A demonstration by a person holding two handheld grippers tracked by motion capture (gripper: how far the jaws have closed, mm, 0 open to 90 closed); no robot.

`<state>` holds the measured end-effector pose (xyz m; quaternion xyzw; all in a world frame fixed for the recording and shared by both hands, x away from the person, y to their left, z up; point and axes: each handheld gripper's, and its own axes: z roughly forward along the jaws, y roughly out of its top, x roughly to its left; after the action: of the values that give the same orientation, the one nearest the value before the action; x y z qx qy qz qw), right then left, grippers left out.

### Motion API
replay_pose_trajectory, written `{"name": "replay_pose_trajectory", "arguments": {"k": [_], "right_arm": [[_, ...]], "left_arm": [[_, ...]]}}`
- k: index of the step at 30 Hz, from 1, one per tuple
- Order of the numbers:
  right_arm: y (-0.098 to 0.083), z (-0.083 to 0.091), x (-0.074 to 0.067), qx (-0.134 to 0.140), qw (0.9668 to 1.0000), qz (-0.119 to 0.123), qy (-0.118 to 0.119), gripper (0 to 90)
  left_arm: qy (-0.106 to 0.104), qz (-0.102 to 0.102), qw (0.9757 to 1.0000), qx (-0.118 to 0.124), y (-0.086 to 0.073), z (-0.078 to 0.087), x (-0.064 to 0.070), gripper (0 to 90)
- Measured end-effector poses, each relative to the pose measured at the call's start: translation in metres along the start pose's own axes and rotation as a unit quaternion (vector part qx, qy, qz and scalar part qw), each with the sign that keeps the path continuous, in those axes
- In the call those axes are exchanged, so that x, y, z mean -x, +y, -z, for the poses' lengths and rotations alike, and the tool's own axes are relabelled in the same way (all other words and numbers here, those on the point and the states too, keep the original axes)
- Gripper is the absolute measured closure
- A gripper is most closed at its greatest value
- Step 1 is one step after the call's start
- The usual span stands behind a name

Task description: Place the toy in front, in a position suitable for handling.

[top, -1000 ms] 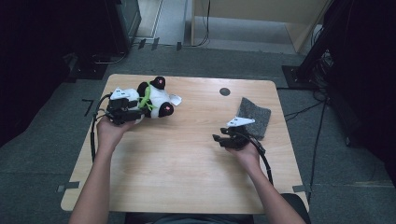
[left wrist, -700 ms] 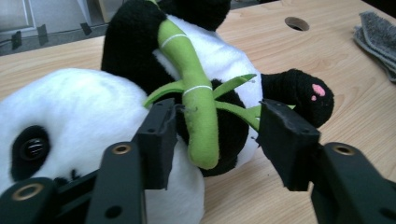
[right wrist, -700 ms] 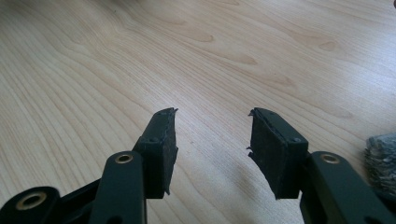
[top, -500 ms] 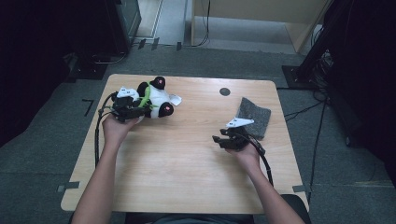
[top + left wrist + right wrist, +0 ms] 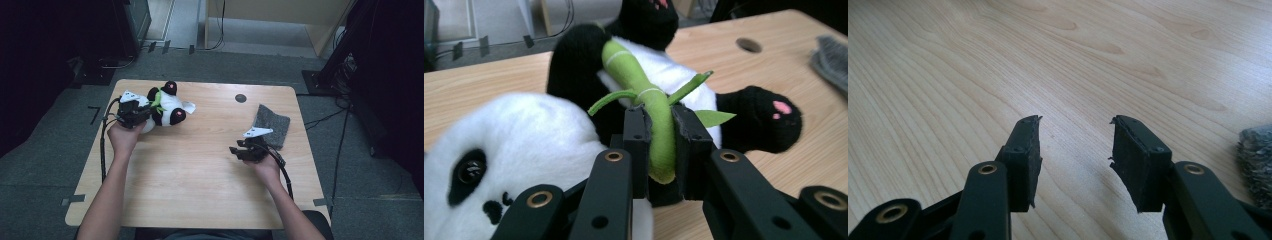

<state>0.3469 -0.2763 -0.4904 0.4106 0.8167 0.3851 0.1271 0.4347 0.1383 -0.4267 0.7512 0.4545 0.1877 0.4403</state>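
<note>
The black-and-white plush panda toy (image 5: 165, 106) lies at the far left of the light wooden tabletop (image 5: 190, 175); since a second ago it has slid slightly toward the left edge with the left gripper (image 5: 659, 127), which is clamped on its green fabric bamboo stalk (image 5: 644, 95), so a drag or lift seems underway. That forearm reaches forward, jaws pointing right. Farther right, the right gripper (image 5: 1075, 145) rests low, jaws wide and empty, beside the grey felt cloth (image 5: 272, 125).

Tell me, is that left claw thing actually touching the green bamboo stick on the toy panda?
Touching. In the left gripper view, the left gripper has both black jaws pressed against the sides of the bamboo stick on the toy panda, with no gap.
</note>
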Motion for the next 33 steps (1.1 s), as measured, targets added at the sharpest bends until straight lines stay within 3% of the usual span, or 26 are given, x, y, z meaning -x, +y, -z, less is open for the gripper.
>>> {"name": "replay_pose_trajectory", "arguments": {"k": [3,6,8,10,14,17,22,33], "right_arm": [[0.0,0.0,0.001,0.002,1.0,-0.001,0.0,54.7],[0.0,0.001,0.002,0.004,1.0,-0.004,0.002,55.5],[0.001,0.001,0.004,0.008,0.9999,-0.007,0.007,55.6],[0.001,0.003,0.006,0.014,0.9997,-0.016,0.013,55.5],[0.003,0.005,0.008,0.022,0.9997,-0.01,0.004,54.3],[0.005,0.008,0.01,0.032,0.9994,-0.012,0.0,53.9],[0.009,0.01,0.012,0.042,0.999,-0.012,-0.005,53.6],[0.012,0.015,0.016,0.058,0.9982,-0.007,-0.016,53.3]], "left_arm": [[-0.006,0.004,0.9999,0.014,0.004,0.006,0.004,78.9],[-0.028,0.015,0.9991,0.028,0.008,0.012,0.008,79.0],[-0.034,0.011,0.9989,0.029,0.009,0.014,0.015,79.0],[-0.04,0.009,0.9988,0.028,0.01,0.015,0.02,79.0],[-0.055,0.005,0.9983,0.021,0.012,0.014,0.033,79.0],[-0.059,-0.01,0.9982,0.009,0.012,0.012,0.045,78.9],[-0.084,-0.015,0.9963,0.0,0.013,0.013,0.065,78.9],[-0.121,-0.014,0.9925,-0.007,0.01,0.011,0.096,78.8]]}}
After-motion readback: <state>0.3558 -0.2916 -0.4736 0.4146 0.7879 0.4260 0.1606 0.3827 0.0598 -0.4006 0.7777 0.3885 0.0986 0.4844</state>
